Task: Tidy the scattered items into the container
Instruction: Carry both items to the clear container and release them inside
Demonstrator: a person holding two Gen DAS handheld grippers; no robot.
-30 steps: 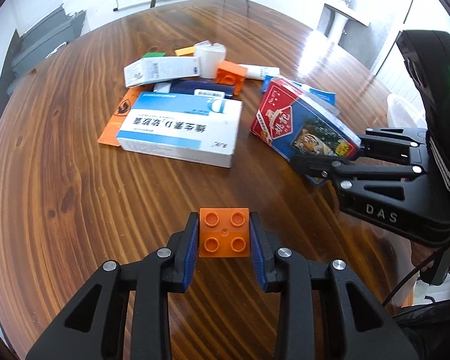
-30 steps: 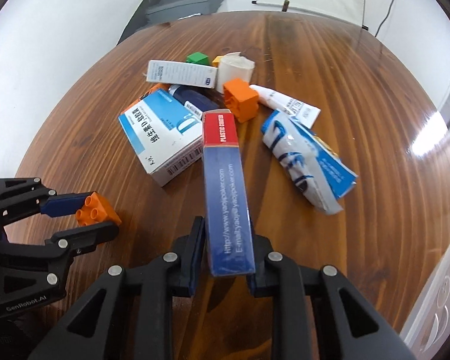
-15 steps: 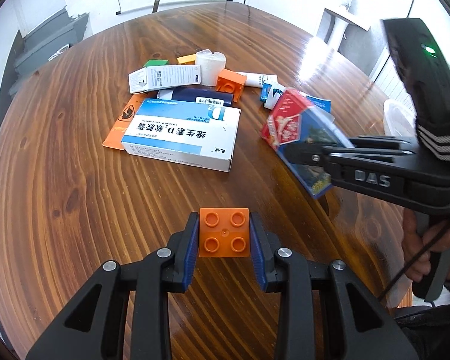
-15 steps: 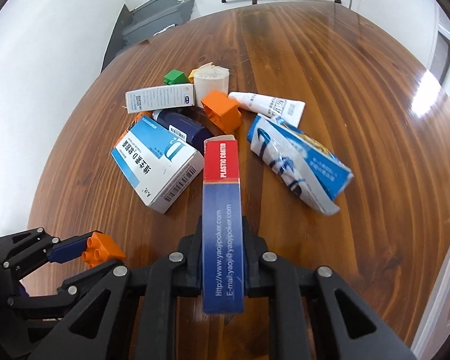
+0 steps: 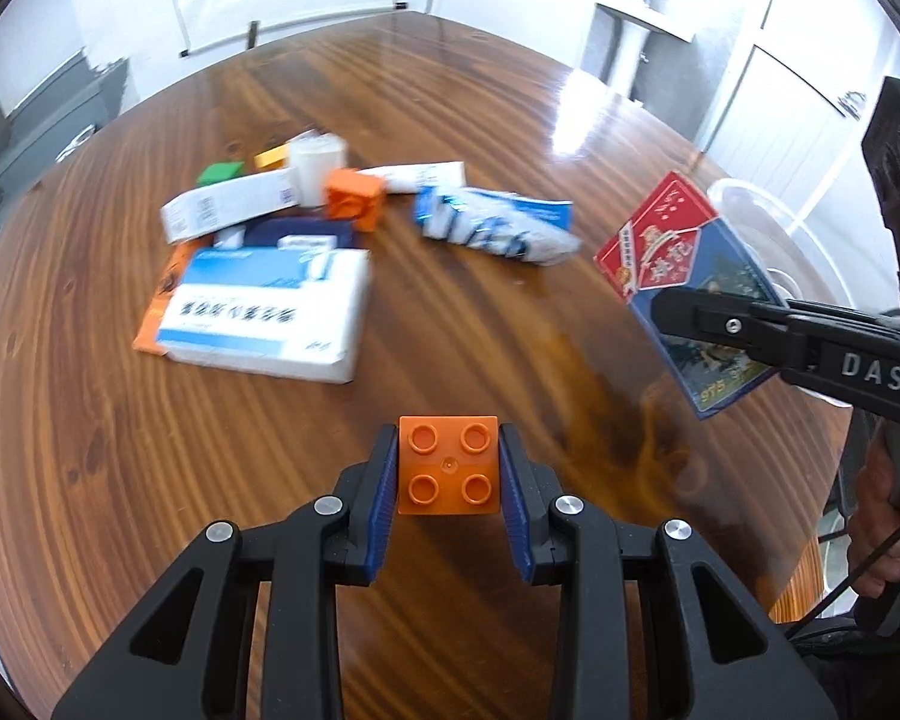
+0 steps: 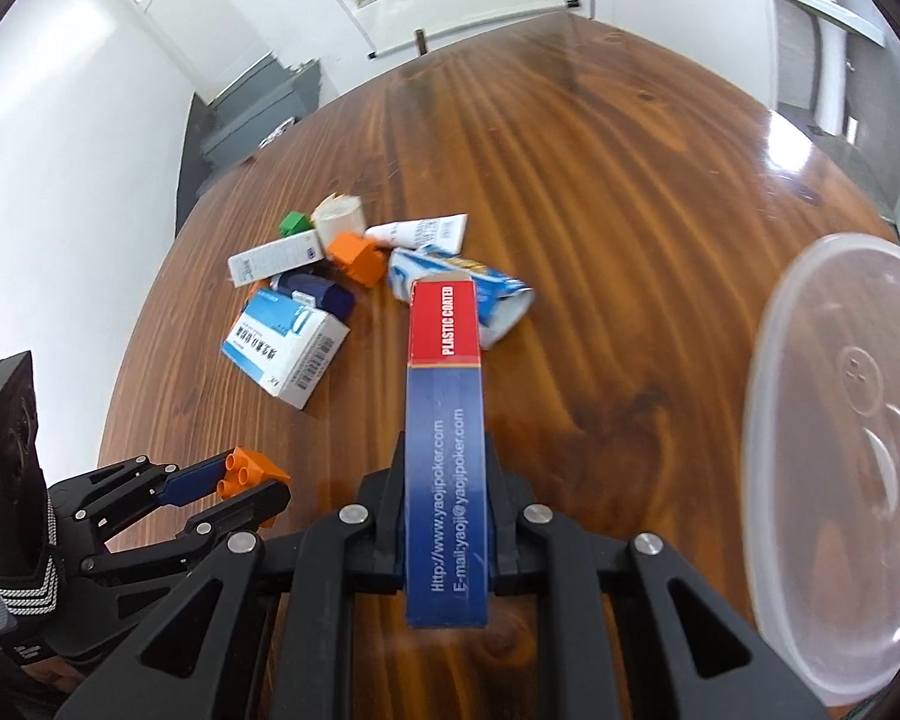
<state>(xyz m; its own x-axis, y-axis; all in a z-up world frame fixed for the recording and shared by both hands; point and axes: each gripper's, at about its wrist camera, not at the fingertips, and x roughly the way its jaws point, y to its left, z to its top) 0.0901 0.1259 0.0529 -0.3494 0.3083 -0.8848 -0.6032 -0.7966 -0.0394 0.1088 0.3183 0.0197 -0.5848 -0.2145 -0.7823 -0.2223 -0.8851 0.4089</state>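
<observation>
Left wrist view: my left gripper (image 5: 449, 467) has its jaws clamped on an orange brick (image 5: 449, 465), studs facing the camera, blue pads (image 5: 383, 498) pressing both its sides, brick sitting right at the tips and off the surface (image 5: 150, 510). Right wrist view: my right gripper (image 6: 444, 501) has its jaws clamped on a card box (image 6: 447, 420), gripped near its blue end, red end sticking out forward past the tips, also in the air. Clear container (image 6: 840, 456) sits on the surface just to the right of that box, apart from it. Remaining pile is further out on the surface: white-and-blue medicine box (image 6: 285, 354), second orange brick (image 6: 359, 256), blue-and-white pouch (image 6: 450, 276), white tube (image 6: 423, 231), green block (image 6: 294, 221). Left view is motion-blurred, so labels aren't readable there.
</observation>
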